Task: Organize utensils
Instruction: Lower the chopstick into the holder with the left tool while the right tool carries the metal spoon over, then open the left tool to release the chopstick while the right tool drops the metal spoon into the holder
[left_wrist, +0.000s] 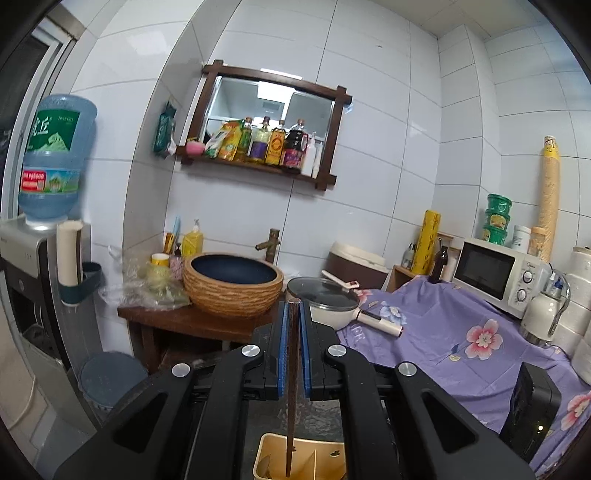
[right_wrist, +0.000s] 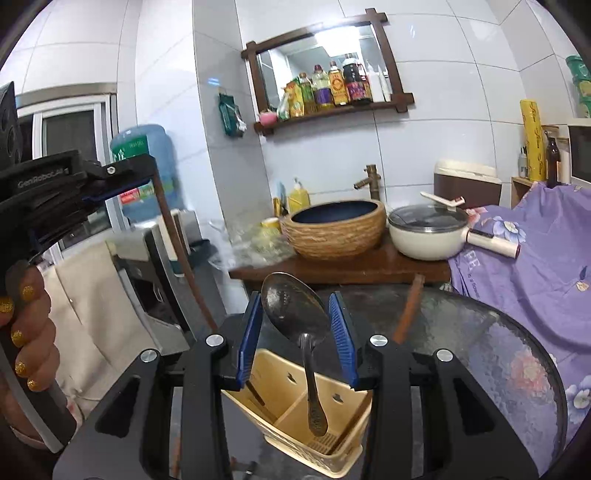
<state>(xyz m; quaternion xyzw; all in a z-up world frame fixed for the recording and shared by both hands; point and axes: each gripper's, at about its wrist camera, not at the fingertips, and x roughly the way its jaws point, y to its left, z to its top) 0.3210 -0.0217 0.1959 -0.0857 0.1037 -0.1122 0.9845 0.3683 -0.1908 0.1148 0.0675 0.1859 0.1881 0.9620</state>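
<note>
Your left gripper (left_wrist: 293, 310): pressed together on a brown chopstick (left_wrist: 291, 387), tip hanging in the beige utensil holder (left_wrist: 269, 446).
Your right gripper (right_wrist: 295, 314): pinching a metal spoon (right_wrist: 295, 314) by its bowl, handle down over the holder's right compartment.
2nd chopstick (right_wrist: 406, 314) lies on the glass table (right_wrist: 498, 369) behind.

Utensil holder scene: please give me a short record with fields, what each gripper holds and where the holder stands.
left gripper: shut on a dark chopstick, tip hanging down over the holder
right gripper: shut on a metal spoon by its bowl, handle hanging down
utensil holder: beige, with compartments, below both grippers on the glass table
other: one chopstick lying on the table
</note>
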